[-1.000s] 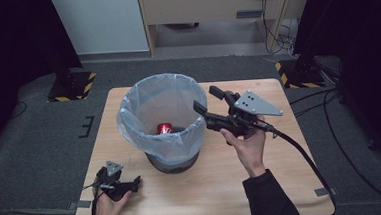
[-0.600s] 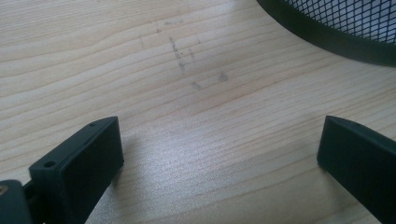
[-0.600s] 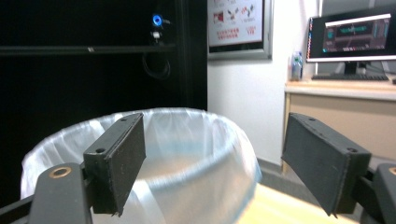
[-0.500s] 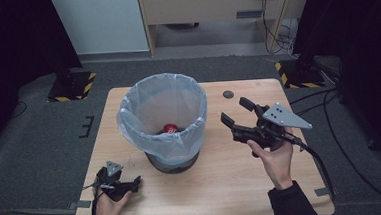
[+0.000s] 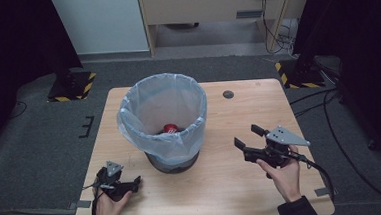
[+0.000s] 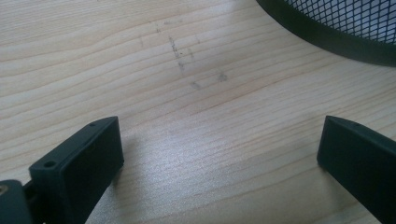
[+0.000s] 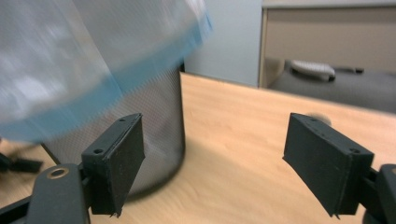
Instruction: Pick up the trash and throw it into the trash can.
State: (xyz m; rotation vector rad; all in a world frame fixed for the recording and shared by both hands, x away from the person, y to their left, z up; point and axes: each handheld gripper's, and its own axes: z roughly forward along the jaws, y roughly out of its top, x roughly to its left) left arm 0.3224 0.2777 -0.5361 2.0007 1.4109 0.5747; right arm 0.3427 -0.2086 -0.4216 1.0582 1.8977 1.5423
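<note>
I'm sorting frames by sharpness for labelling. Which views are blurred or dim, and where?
Right gripper view: the bin liner is smeared with blur, while the jaws look sharp. Left gripper view: crisp wood grain on the table, with a soft sheen. High view: the table is evenly lit and the room's sides are dark.

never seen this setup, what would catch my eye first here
The mesh bin lined with a pale blue bag stands mid-table, a red object at its bottom. The right gripper hangs open to its right; the left gripper rests open near the front left corner.
</note>
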